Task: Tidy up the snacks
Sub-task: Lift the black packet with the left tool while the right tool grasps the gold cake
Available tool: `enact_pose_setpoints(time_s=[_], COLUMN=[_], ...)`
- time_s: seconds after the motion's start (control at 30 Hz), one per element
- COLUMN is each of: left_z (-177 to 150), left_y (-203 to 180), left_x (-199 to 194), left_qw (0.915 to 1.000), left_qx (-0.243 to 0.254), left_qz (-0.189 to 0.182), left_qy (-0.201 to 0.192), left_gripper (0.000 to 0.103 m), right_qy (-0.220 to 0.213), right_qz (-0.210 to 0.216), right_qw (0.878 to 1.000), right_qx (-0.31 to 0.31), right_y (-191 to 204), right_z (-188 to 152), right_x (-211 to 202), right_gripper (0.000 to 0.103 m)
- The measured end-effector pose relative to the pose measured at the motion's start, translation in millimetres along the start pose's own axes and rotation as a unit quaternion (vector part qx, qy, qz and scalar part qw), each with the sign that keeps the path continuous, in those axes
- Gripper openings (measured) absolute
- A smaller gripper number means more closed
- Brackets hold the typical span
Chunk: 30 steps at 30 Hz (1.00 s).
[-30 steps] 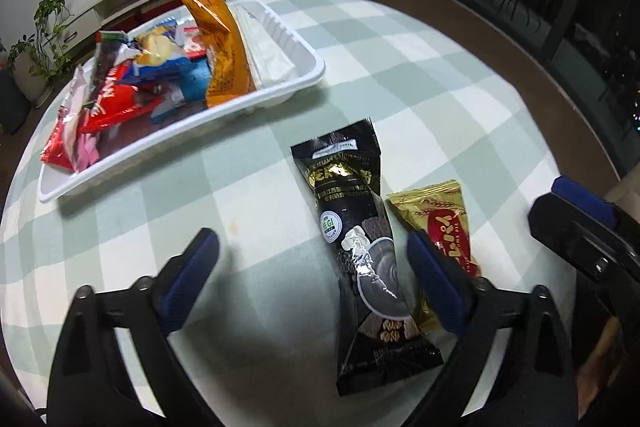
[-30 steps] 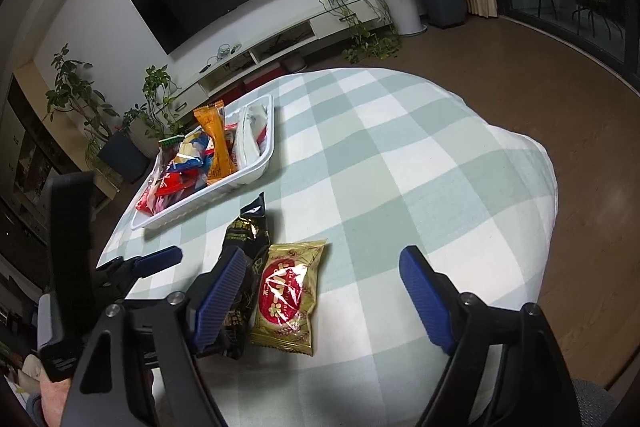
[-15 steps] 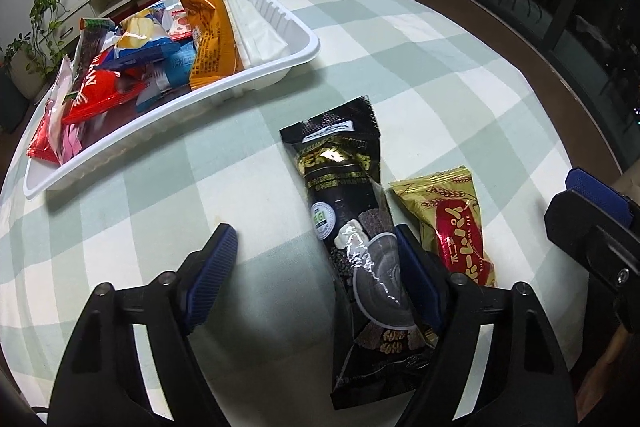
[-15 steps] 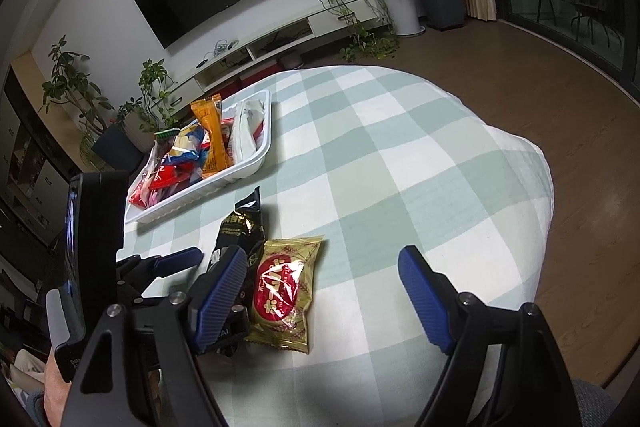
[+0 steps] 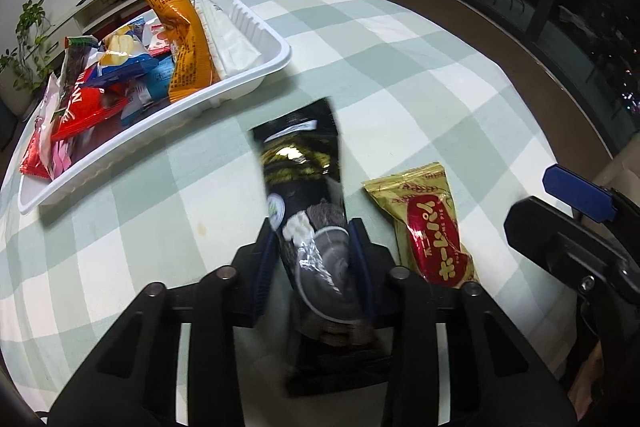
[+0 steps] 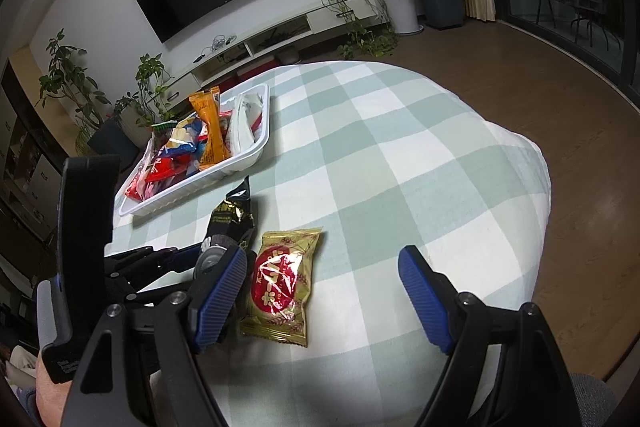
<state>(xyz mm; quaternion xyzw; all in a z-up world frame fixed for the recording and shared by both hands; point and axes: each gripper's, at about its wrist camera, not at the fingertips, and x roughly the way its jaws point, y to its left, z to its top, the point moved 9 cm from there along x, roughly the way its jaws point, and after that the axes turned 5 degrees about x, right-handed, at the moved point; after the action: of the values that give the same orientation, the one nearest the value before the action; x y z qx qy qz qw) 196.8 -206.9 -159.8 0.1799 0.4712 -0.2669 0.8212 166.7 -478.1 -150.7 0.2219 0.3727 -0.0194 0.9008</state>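
Round table (image 5: 400, 39), green-and-white check cloth. White tray (image 5: 256, 23) on the far left part, crammed with snack packs: an orange packet (image 5: 180, 35) leaning upright, a red packet (image 5: 86, 111), a blue-and-yellow packet (image 5: 120, 61) and a white one along the right wall. Tray's near rim lies well apart from the loose snacks.

Right half of the cloth bare out to the rounded edge, wooden floor beyond; open strip of cloth between tray and loose packs.

Black snack pack (image 5: 304, 195), long, lies lengthwise with its top end toward the tray. Gold-and-red snack pack (image 5: 430, 223) just beside it on the right, flat; whether the two touch, cannot tell.

Left gripper (image 5: 314, 259): jaws have just been closing, now narrow, blue pads (image 5: 362, 263) pressing both sides of the black snack pack's lower half. Pack gripped; upper part blurred.

Right gripper (image 6: 324, 299): jaws wide apart, holding nothing. Gold-and-red snack pack (image 6: 286, 283) sits between them, close against the left finger, clear of the right one.
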Motion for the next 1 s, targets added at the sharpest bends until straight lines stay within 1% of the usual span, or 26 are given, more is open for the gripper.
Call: enact_pose_setpoints(time_s=[0.03, 0.17, 0.27, 0.47, 0.6, 0.67, 0.73, 0.87, 0.93, 0.97, 1.0], left_z=[-2, -9, -18, -44, -66, -79, -92, -106, -108, -109, -109], left_y=[0, 2, 8, 37, 57, 64, 70, 78, 79, 80, 80], left_x=[-1, -7, -15, -45, -68, -78, -86, -97, -101, -102, -104], left_qw=[1.0, 0.9999, 0.9999, 0.9989, 0.9968, 0.9957, 0.9948, 0.9931, 0.9926, 0.9924, 0.9923], left_qx=[0.001, 0.003, 0.002, -0.033, -0.06, -0.071, -0.08, -0.093, -0.095, -0.095, -0.096], left_qz=[-0.003, -0.011, -0.008, -0.009, -0.005, -0.002, 0.003, 0.006, 0.008, 0.01, 0.012], left_qy=[0.0, -0.002, -0.007, -0.034, -0.052, -0.06, -0.063, -0.07, -0.075, -0.077, -0.078], left_gripper=[0.028, 0.026, 0.025, 0.025, 0.025, 0.025, 0.025, 0.025, 0.025, 0.025, 0.025], right_qy=[0.0, 0.006, 0.015, 0.042, 0.074, 0.087, 0.085, 0.089, 0.093, 0.095, 0.097], right_qz=[-0.001, -0.006, -0.012, -0.026, -0.031, -0.033, -0.046, -0.063, -0.075, -0.076, -0.078], right_qw=[1.0, 1.0, 1.0, 0.998, 0.995, 0.994, 0.992, 0.988, 0.985, 0.983, 0.982], right_qx=[-0.001, -0.005, -0.012, -0.038, -0.053, -0.06, -0.081, -0.105, -0.126, -0.135, -0.143], right_y=[0, 2, 3, 10, 17, 21, 26, 35, 42, 45, 48], right_z=[-1, -4, -7, -17, -24, -29, -30, -29, -30, -32, -33], right_x=[0, 2, 5, 17, 32, 41, 46, 54, 58, 60, 60], right_gripper=[0.081, 0.081, 0.081, 0.081, 0.075, 0.074, 0.074, 0.074, 0.071, 0.067, 0.065])
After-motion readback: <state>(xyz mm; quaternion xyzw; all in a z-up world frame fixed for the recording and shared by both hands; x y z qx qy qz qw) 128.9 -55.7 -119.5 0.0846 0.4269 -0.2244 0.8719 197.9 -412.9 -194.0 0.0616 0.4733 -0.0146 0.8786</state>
